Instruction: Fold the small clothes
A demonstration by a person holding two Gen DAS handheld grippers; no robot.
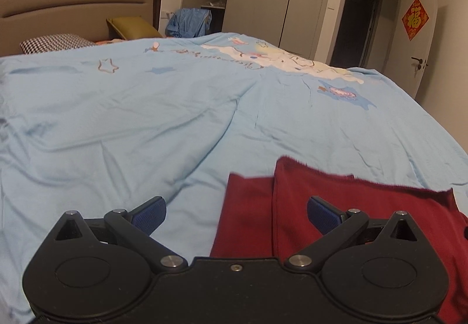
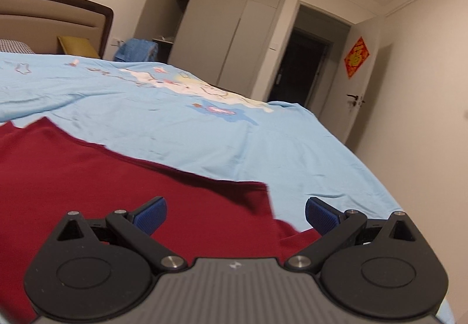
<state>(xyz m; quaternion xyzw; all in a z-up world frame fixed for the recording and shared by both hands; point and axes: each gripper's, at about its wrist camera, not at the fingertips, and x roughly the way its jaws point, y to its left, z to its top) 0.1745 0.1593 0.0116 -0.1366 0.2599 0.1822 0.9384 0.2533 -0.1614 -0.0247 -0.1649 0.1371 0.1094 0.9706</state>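
You are holding both claws released, left claw (image 1: pixel 236 214) and right claw (image 2: pixel 235 214) flanking the red garment (image 2: pixel 117 177), which is lying between them on the bed (image 1: pixel 146 119).

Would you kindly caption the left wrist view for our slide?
Open left gripper hovers at the edge of a dark red garment on a light blue bedspread.

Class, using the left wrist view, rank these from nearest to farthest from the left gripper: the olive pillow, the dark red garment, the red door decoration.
1. dark red garment, directly under the left gripper, right side.
2. olive pillow, at the headboard, far left.
3. red door decoration, on the door, far right.
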